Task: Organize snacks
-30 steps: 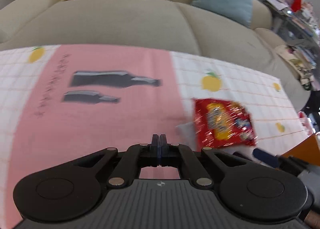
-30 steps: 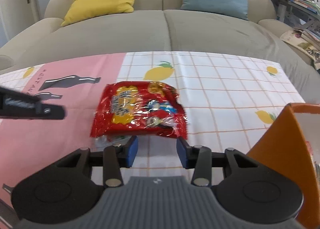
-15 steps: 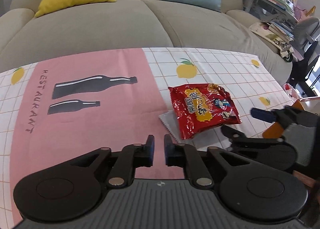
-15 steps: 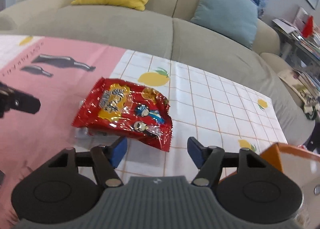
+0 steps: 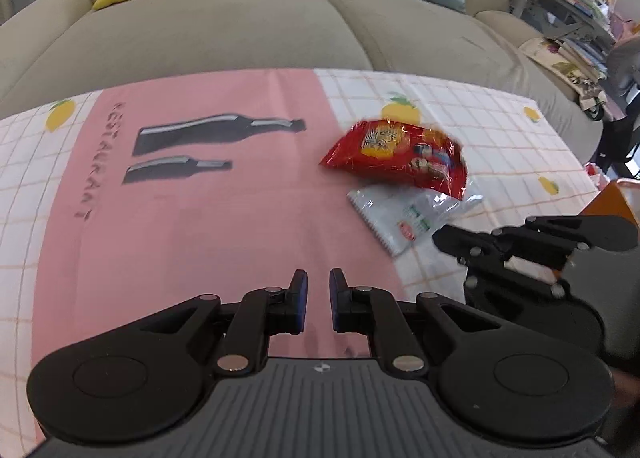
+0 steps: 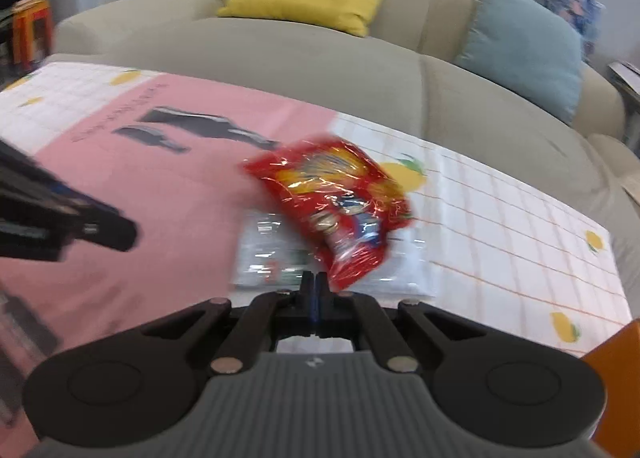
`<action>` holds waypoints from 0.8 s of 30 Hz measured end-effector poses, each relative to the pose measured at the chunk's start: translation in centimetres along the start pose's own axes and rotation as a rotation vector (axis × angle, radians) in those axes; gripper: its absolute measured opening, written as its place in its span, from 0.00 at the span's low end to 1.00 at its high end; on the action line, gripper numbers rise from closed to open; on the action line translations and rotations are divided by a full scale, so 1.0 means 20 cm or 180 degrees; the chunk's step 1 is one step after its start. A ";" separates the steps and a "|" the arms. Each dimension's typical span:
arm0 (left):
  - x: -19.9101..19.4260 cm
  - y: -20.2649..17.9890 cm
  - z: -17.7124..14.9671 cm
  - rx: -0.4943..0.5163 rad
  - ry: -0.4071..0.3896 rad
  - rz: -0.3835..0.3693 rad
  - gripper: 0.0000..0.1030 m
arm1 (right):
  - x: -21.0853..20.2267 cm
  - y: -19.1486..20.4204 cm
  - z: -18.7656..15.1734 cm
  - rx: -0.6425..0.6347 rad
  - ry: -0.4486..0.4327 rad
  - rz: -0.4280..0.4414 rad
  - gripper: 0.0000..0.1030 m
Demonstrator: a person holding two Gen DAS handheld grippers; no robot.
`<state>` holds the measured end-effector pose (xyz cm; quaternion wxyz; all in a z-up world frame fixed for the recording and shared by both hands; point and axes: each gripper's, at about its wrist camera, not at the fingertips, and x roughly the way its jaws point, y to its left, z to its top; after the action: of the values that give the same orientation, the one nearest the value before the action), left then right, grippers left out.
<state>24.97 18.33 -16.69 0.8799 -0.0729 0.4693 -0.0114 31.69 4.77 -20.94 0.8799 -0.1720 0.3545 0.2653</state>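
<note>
Right wrist view: red snack packet [image 6: 332, 210] lies on the table [image 6: 500, 218] near the middle of the cloth, where the pink panel meets the white check. It rests partly on top of a flat clear packet [image 6: 272, 254] and looks tilted, its near corner low. The red packet is blurred here, so fine detail is unreliable.

Right gripper [image 6: 314, 286]: jaws have just been closing and now stand pressed together. Nothing shows plainly between them. The red packet's near corner sits just to the right of the tips, and the clear packet's near edge lies right at them. Cannot tell whether a sliver of film is pinched.

Left gripper [image 5: 316, 298]: jaws stand a narrow gap apart with nothing in it, over bare pink cloth, to the left of both packets and apart from them.

An orange container [image 6: 612, 342] shows at the near right edge of the table; probably the destination, though that is a guess.

Handling judgement:
- Red packet: light, puffy foil with a glossy, slippery skin. Contents are likely brittle, so avoid squeezing the belly.
- Best hold: a flat crimped seam or corner, pinched firmly.
- Clear packet: thin, limp and flat on the cloth, hard to get under. Take its serrated edge.
- Risk: a corner pinch lets the bag swing or slip out.
</note>
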 end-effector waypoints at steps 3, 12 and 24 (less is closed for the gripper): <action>-0.02 0.04 -0.04 -0.0097 0.0063 -0.0009 0.16 | -0.08 0.14 -0.02 -0.0085 -0.0008 0.0250 0.00; -0.09 0.16 -0.08 -0.0268 0.0022 0.0022 0.30 | -0.10 0.19 0.03 -0.0082 -0.0033 0.0175 0.23; 0.03 0.15 0.08 -0.0097 -0.0099 -0.0154 0.44 | 0.22 -0.20 0.33 -0.0104 -0.0027 0.0159 0.95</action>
<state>26.38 21.46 -16.73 0.8854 -0.0977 0.4538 -0.0243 40.23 6.36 -19.19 0.8716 -0.1764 0.3507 0.2937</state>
